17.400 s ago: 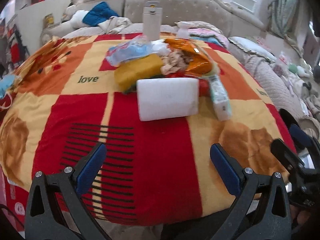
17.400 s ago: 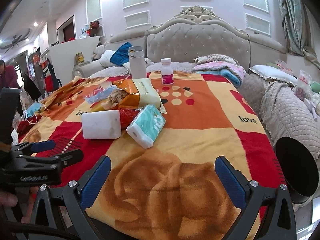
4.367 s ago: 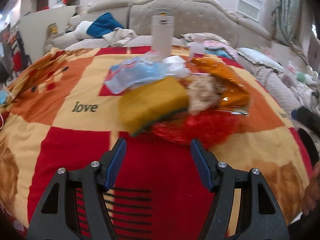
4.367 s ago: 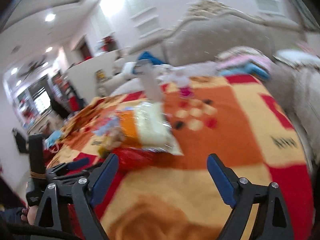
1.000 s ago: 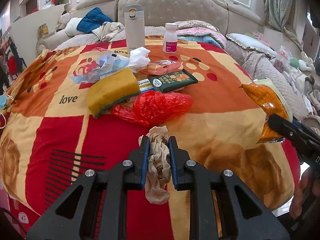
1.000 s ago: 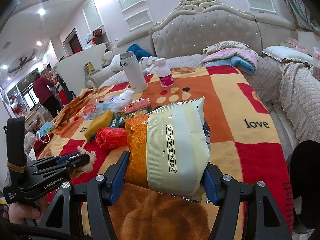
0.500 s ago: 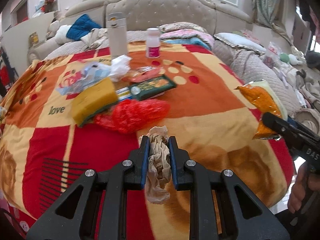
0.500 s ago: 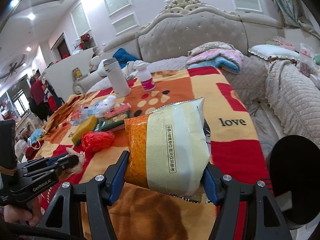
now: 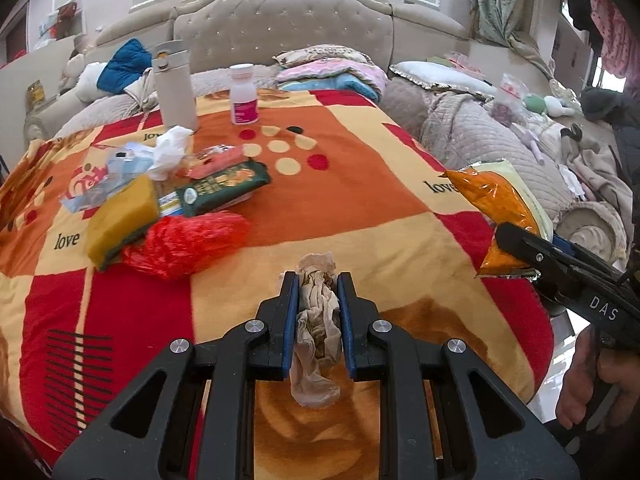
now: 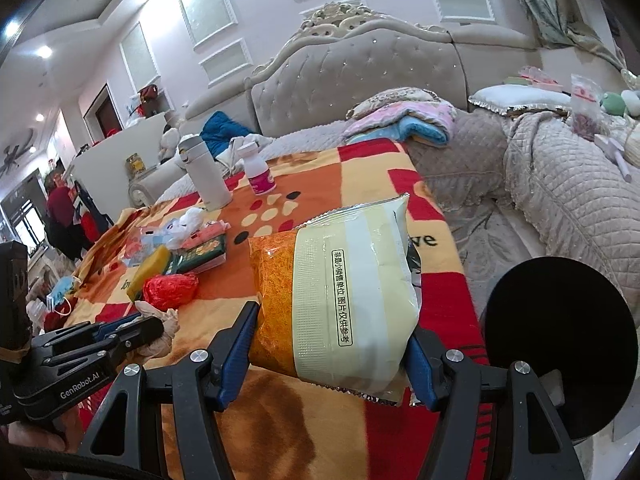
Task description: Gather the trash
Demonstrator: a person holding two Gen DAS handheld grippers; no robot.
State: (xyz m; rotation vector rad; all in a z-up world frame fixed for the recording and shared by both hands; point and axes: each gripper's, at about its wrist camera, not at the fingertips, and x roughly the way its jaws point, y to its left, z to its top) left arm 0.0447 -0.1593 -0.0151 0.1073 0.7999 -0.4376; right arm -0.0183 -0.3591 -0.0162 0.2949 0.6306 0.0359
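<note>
Both pieces of trash are already lifted off the blanket-covered counter [image 9: 360,208], so the step in hand is judged to be the carry to the black bin [image 10: 560,344], which stands off the counter's right edge, near the right claw. The left claw [image 9: 318,312] is clamped narrowly on a crumpled beige tissue [image 9: 318,320], whose loose tail hangs below the pads; the right claw [image 10: 332,356] is closed, at a wide span, across an orange and cream snack bag [image 10: 344,300], held upright with its torn top uppermost. The bag is best kept upright until it is over the bin's mouth, since crumbs could be spilled if it were tipped early. The bag should be released first, the bin being on its side, and the tissue then brought across, so that the two claws are not crowded over one opening. Each grip should be opened only when the item is well inside the rim. A red plastic bag [image 9: 184,240], a yellow sponge [image 9: 120,216] and wrappers remain on the counter for later trips.
</note>
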